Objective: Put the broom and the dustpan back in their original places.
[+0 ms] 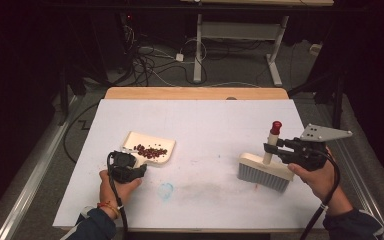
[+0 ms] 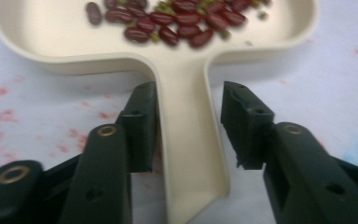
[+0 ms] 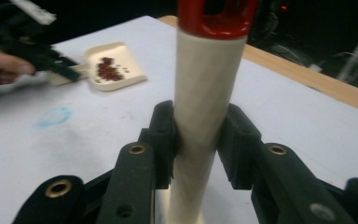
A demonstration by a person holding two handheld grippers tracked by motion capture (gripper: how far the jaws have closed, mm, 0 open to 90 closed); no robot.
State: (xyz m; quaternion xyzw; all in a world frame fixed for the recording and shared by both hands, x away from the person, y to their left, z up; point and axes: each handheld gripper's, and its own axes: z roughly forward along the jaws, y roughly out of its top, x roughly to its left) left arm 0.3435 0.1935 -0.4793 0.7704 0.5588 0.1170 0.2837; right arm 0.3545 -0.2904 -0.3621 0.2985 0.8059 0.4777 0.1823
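Two tools working over a white-covered bench point(image 1: 195, 120). Left side: left hand point(image 1: 116, 186) gripping the left tool point(image 2: 189, 123) near the front left of the bench, aiming it at a cream dustpan point(image 1: 148, 148). Jaws standing apart, straddling the dustpan handle point(image 2: 186, 140); one jaw lying close against the handle's side, the other sitting clear of it with a gap showing. Dustpan resting flat on the bench cover, holding a cluster of dark red beans point(image 2: 177, 21) with a few small green pieces mixed in. Reddish specks marking the cover beside the handle. Centre: faint blue smudge point(image 1: 166, 190) showing on the cover toward the front edge, between the two hands. Right side: brush point(image 1: 265, 171) standing bristles-down on the bench, well apart from the dustpan. Cream brush handle point(image 3: 205, 107) rising upright, ending in a red cap point(image 3: 216, 18). Right tool point(image 3: 200, 135) clamping that handle from both sides, pads pressing against it. Right hand point(image 1: 320, 180) holding the tool from the bench's right edge, grey three-cornered plate point(image 1: 325, 133) sitting on top.
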